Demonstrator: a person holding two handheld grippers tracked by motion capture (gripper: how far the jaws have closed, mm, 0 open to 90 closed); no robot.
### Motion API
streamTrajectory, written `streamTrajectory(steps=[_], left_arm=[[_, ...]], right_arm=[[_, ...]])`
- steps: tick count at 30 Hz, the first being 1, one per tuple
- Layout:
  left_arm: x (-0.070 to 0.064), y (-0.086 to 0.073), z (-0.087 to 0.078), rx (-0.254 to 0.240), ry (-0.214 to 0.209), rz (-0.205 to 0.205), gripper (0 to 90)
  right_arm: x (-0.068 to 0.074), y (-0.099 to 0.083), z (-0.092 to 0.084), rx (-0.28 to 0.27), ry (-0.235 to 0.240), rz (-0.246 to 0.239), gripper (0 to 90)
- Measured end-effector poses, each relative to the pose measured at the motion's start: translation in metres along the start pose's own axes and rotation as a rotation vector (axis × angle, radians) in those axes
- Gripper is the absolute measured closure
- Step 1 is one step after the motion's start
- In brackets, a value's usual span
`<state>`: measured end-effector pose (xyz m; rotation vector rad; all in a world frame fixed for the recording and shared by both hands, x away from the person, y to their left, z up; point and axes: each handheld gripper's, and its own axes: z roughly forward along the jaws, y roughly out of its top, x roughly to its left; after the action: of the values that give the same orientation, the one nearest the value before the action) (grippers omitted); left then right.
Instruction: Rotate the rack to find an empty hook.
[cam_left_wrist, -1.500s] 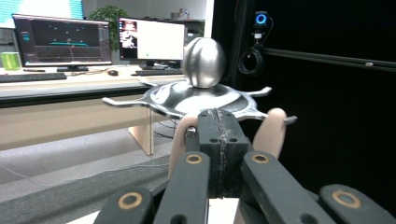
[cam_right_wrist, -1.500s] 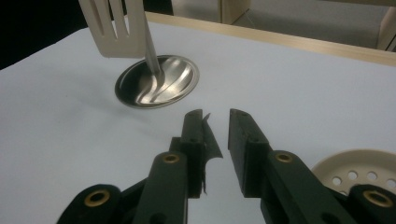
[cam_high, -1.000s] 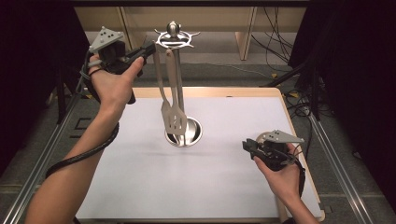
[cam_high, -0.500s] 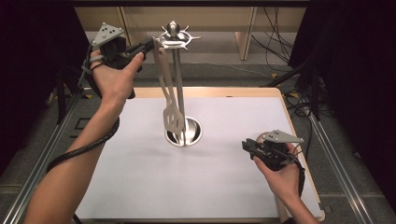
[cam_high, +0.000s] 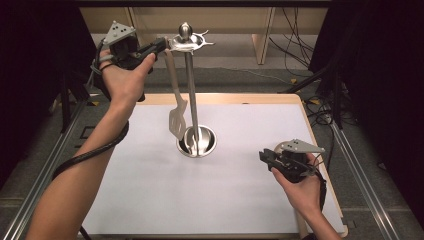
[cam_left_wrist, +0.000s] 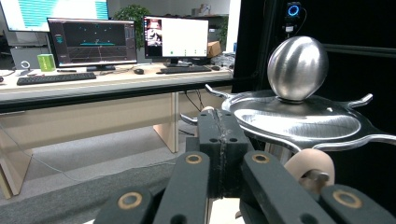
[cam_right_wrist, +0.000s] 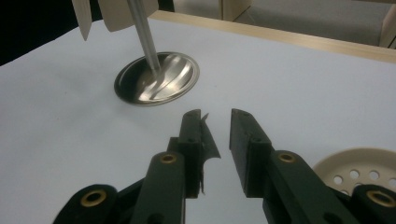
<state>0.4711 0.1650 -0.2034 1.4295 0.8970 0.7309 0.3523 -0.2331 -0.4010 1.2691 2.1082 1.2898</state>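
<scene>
A steel utensil stand rises from a round base at the middle of the white table, with a hooked disc and a ball knob on top. A beige slotted spatula hangs tilted just left of the pole. My left gripper is up at the disc's left rim, jaws pressed together at the top of the spatula's handle. In the left gripper view a rounded beige handle end sits under the disc. My right gripper rests low at the table's right, open, with nothing between its jaws.
A beige perforated round piece lies on the table beside my right gripper's jaw. The wooden table edge runs along the far and right sides. Desks with monitors stand beyond the stand.
The spatula's blade has swung a little left, away from the pole, with the left gripper's small shift at the top. The right gripper has stayed put.
</scene>
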Motion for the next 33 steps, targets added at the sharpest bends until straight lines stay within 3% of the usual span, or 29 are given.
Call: streamTrajectory(steps=[1,3,7,8,9,11,12,14,16,17,18,19,20,21,23,24,28,29,30,33], left_arm=[[0.001,0.0,0.001,-0.002,0.005,0.018,89.1],[0.001,0.0,0.001,0.001,-0.003,0.002,89.1],[0.002,0.0,0.002,0.003,-0.006,0.004,89.1],[0.003,0.0,0.002,0.003,-0.01,0.0,89.1],[0.003,0.0,0.002,0.0,-0.013,0.002,89.1],[0.004,-0.001,0.001,-0.01,-0.01,0.018,89.0],[0.004,-0.002,-0.001,-0.011,-0.012,0.006,88.8],[0.005,-0.003,-0.004,-0.029,-0.003,0.03,87.5],[0.004,-0.006,-0.01,-0.046,-0.011,0.033,83.8],[0.003,-0.008,-0.013,-0.054,-0.01,0.039,82.2],[0.003,-0.011,-0.017,-0.058,-0.007,0.042,79.8],[0.003,-0.014,-0.022,-0.064,-0.01,0.041,77.0],[0.002,-0.017,-0.025,-0.065,-0.014,0.045,73.4],[0.002,-0.017,-0.025,-0.065,-0.014,0.045,69.5],[0.002,-0.027,-0.033,-0.071,-0.004,0.078,61.0],[0.002,-0.03,-0.035,-0.068,0.001,0.084,57.7],[0.002,-0.039,-0.044,-0.064,-0.011,0.041,48.6],[0.002,-0.039,-0.044,-0.064,-0.011,0.041,45.9],[0.002,-0.042,-0.047,-0.065,-0.001,0.04,45.9],[0.001,-0.049,-0.053,-0.071,-0.003,0.055,42.4]], right_arm=[[-0.003,0.0,0.001,-0.013,-0.009,-0.037,75.2],[0.0,0.0,0.0,0.008,-0.003,0.003,75.2],[-0.001,0.0,0.0,0.004,-0.006,-0.01,75.2],[-0.003,0.0,0.001,-0.005,-0.012,-0.038,75.2],[0.0,-0.001,0.003,-0.016,0.0,-0.002,75.1],[0.0,0.0,0.001,0.004,-0.002,0.004,74.7],[0.0,0.0,0.001,-0.004,0.0,-0.004,74.1],[-0.001,0.001,-0.001,0.004,-0.013,-0.005,73.5],[-0.003,0.0,0.001,-0.028,0.004,-0.019,72.7],[-0.004,0.0,-0.001,-0.02,-0.014,-0.029,72.4],[-0.004,0.0,-0.001,-0.027,-0.001,0.0,71.9],[-0.006,0.0,-0.003,-0.008,-0.024,-0.016,71.4],[-0.009,0.0,-0.002,-0.03,-0.021,-0.016,70.5],[-0.008,0.0,-0.004,-0.012,-0.026,0.003,69.9],[-0.01,-0.001,-0.003,-0.023,-0.015,0.025,68.3],[-0.013,0.0,-0.004,-0.03,-0.03,-0.008,67.6],[-0.015,0.0,-0.005,-0.028,-0.037,-0.005,65.9],[-0.015,0.0,-0.005,-0.028,-0.037,-0.005,65.9],[-0.012,0.0,-0.006,-0.015,-0.034,0.035,65.6],[-0.012,-0.001,-0.006,-0.021,-0.03,0.039,64.3]])
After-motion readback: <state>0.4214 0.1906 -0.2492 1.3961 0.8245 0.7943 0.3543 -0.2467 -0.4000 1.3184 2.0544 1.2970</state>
